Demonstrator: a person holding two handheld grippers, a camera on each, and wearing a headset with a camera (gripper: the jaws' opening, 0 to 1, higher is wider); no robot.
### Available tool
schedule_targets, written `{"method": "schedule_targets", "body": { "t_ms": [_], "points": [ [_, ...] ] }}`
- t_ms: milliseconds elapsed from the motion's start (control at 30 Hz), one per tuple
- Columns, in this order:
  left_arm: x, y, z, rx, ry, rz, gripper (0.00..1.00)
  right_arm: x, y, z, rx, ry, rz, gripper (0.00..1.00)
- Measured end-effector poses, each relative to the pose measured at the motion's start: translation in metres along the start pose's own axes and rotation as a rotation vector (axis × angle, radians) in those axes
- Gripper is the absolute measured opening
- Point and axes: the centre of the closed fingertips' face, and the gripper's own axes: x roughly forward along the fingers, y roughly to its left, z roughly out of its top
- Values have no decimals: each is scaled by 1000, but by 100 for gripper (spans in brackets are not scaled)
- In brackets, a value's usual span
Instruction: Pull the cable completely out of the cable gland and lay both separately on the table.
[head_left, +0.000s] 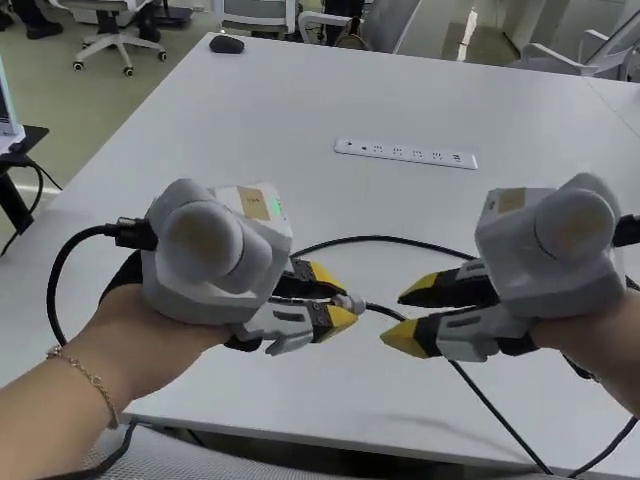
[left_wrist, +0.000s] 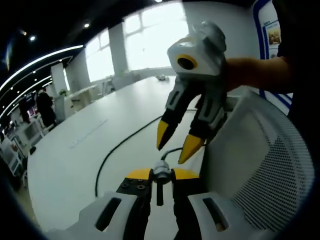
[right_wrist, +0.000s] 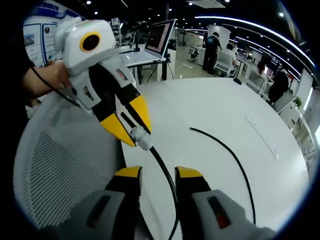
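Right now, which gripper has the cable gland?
The left gripper: its fingers clamp the cable gland, while the right gripper is open around the cable.

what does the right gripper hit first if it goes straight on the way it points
Probably the cable gland held by the left gripper, though depth is unclear; the cable runs between the open fingers of the right gripper.
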Motion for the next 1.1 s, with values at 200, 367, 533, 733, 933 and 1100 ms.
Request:
{"method": "schedule_targets", "body": {
  "t_ms": [200, 367, 533, 733, 933, 1100],
  "points": [
    [0, -7, -1, -20, -6, -32, 16, 0, 3, 0, -38, 11, 14, 0],
    [-3, -5, 8, -81, -62, -49, 16, -5, -1, -1, -19, 5, 1, 0],
    [-4, -5, 13, -106, -88, -51, 16, -10, -4, -1, 1, -4, -21, 1],
    [-5, -5, 13, -96, -88, -46, 16, -18, 1, 17, 12, -103, 0, 11],
    [-5, -5, 17, -88, -105, -51, 16, -13, 14, 22, -19, -102, 36, 16],
    [-6, -5, 21, -104, -128, -54, 16, -3, 9, 13, -62, -42, 16, 15]
  ]
}}
